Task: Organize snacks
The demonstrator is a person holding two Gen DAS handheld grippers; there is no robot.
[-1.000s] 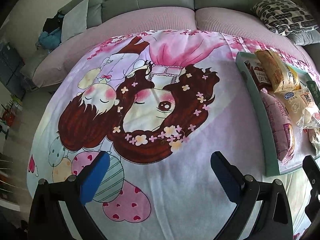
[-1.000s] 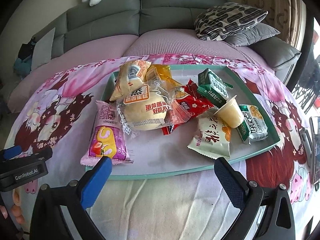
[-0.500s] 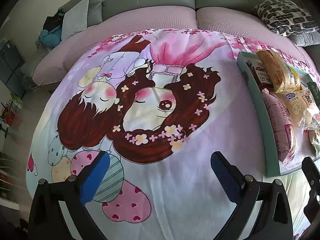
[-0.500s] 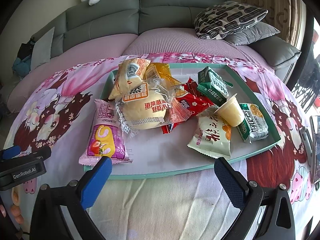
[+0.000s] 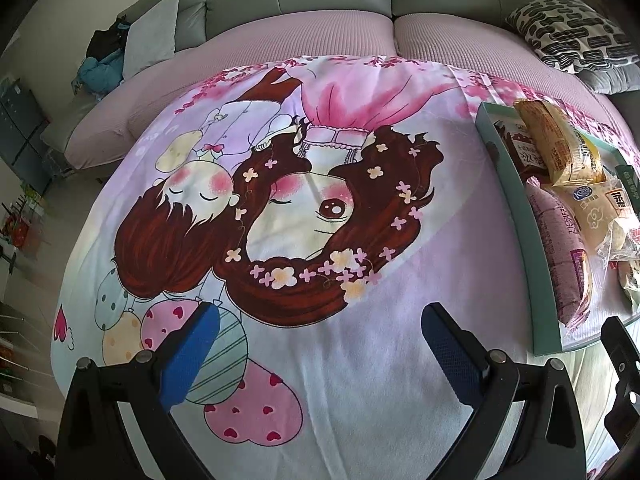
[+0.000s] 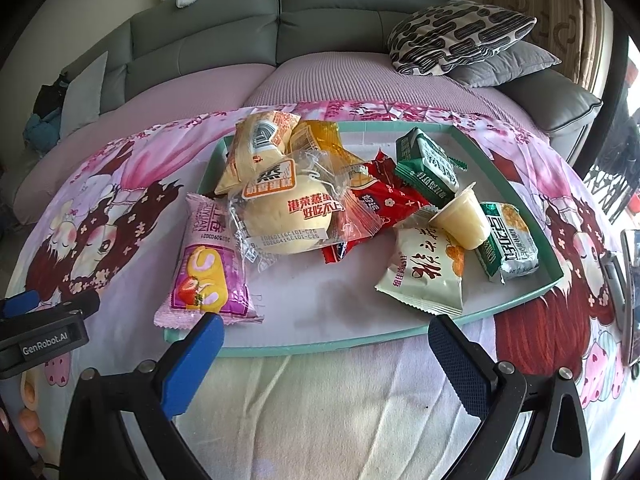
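A teal tray (image 6: 320,346) lies on the cartoon-print cloth and holds several snacks: a pink strawberry roll pack (image 6: 208,268), a clear-wrapped steamed bun (image 6: 288,212), a red packet (image 6: 380,204), a green milk carton (image 6: 428,168), a pudding cup (image 6: 464,216), a white cracker pack (image 6: 428,272) and a green-yellow pack (image 6: 508,240). My right gripper (image 6: 320,360) is open and empty just in front of the tray's near rim. My left gripper (image 5: 316,352) is open and empty over bare cloth, left of the tray (image 5: 516,216).
A grey sofa (image 6: 320,12) with a patterned cushion (image 6: 456,36) runs behind the table. A phone-like object (image 6: 630,292) lies at the right edge. The left gripper's body (image 6: 44,328) shows at the left of the right wrist view.
Both grippers have drifted slightly; the tray sits a little higher and nearer in the right wrist view. Nothing was picked up or let go.
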